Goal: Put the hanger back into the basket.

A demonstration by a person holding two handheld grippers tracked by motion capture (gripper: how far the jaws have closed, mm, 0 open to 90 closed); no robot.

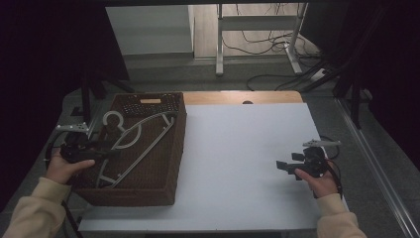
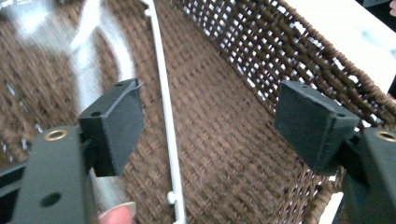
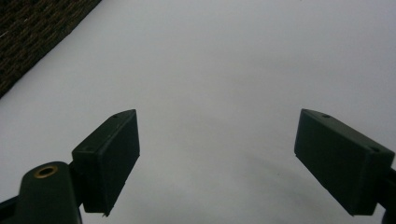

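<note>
Hanger (image 1: 141, 141) lies in basket (image 1: 176, 163), hook toward far end, thin bar running between left gripper's (image 2: 208, 126) jaws. Likely light, stiff, slick plastic; best taken on straight bar or shoulder, not hook. Left gripper over basket's left rim, jaws wide, nothing pinched. Right gripper (image 1: 283, 166) hovers above table (image 1: 237, 148), level, jaws open, empty.

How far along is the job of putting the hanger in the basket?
Done: the hanger lies inside the basket. In hand: the left tongs hang open over it, gripping nothing. The right tongs are open above the bare table. Left: seemingly just drawing the left tongs out.
</note>
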